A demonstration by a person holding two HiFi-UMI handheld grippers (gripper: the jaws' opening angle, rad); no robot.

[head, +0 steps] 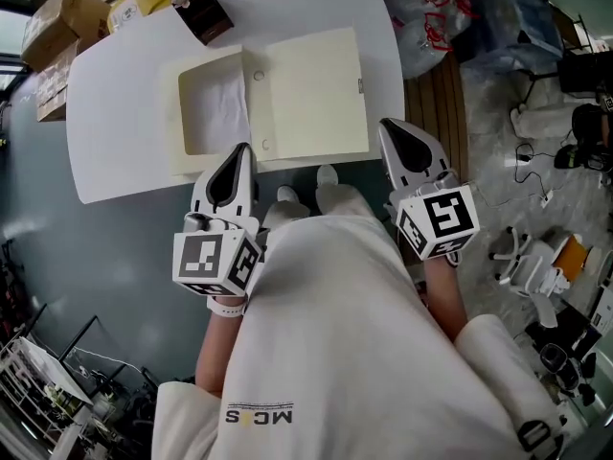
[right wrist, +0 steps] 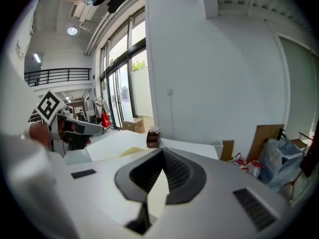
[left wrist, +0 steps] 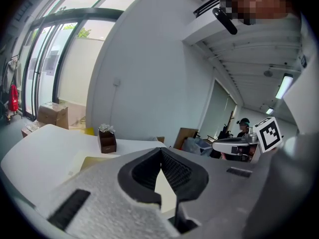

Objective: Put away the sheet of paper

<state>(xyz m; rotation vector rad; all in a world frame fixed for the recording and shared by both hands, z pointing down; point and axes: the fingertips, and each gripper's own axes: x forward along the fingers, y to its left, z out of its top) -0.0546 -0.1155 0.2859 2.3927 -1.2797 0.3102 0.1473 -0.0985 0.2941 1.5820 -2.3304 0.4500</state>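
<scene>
White sheet (head: pixel 222 113), one; grippers (head: pixel 243 149) (head: pixel 388 125), two.

A white table (head: pixel 115 113) is standing on a grey-blue floor (head: pixel 105 252), with wood planking (head: pixel 436 103) running along the table's right edge. Cardboard boxes (head: pixel 69 15) are sitting past its far-left corner. Daylight is coming through tall windows (left wrist: pixel 47 68) beside a white wall (left wrist: pixel 149 73), and a ceiling lamp (right wrist: pixel 72 31) is glowing.

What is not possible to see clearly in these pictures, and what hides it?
- White sheet of paper in the cream open folder: one sheet or several, too small in head view; in both gripper views, gripper bodies hide it.
- Folder's near edge: head view, left gripper covers part.
- Small brown box: its white top too small to identify.
</scene>
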